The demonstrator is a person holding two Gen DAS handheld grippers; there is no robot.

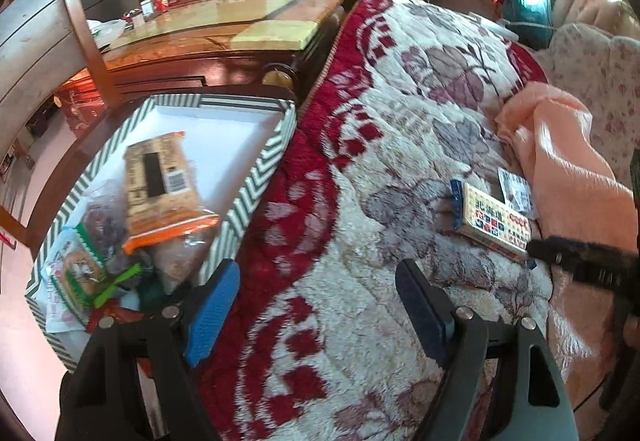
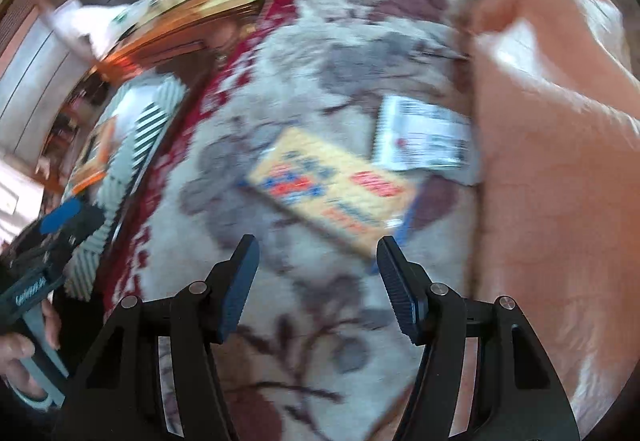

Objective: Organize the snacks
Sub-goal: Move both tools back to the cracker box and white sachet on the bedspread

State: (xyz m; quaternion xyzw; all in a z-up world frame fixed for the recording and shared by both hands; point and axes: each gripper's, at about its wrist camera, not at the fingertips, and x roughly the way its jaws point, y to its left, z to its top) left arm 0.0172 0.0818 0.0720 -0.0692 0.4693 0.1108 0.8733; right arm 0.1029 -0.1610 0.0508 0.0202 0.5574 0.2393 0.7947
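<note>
- Left wrist view: our left gripper [image 1: 316, 305] has its jaws spread wide and holds nothing; only the fleece blanket [image 1: 360, 169] lies between them.
- Ahead of the left jaw and just outside it sits the striped box [image 1: 256, 169], already holding several snacks: an orange-edged cracker pack [image 1: 160, 185] with a barcode on its back, a green-trimmed pouch [image 1: 76, 269], and darker bags under them.
- Ahead of the right jaw and off to its outer side lie the two snacks not yet boxed: a yellow snack pack [image 1: 494, 217] and, just beyond it, a small white packet [image 1: 516, 189] against the peach cloth [image 1: 560, 153].
- The yellow pack carries large Chinese characters; we cannot read them surely. A red banner on the far wall is likewise too small.
- Right wrist view: our right gripper [image 2: 318, 281] is open and empty, with the yellow snack pack [image 2: 332, 185] just ahead, nearer the right jaw, its corner close to that tip; the white packet [image 2: 424, 137] lies beyond.
- This view is motion-blurred, so print there is unreadable.
- We judge the step in hand is reaching for the yellow pack; next we must centre the jaws on it, close, and carry it to the box.
</note>
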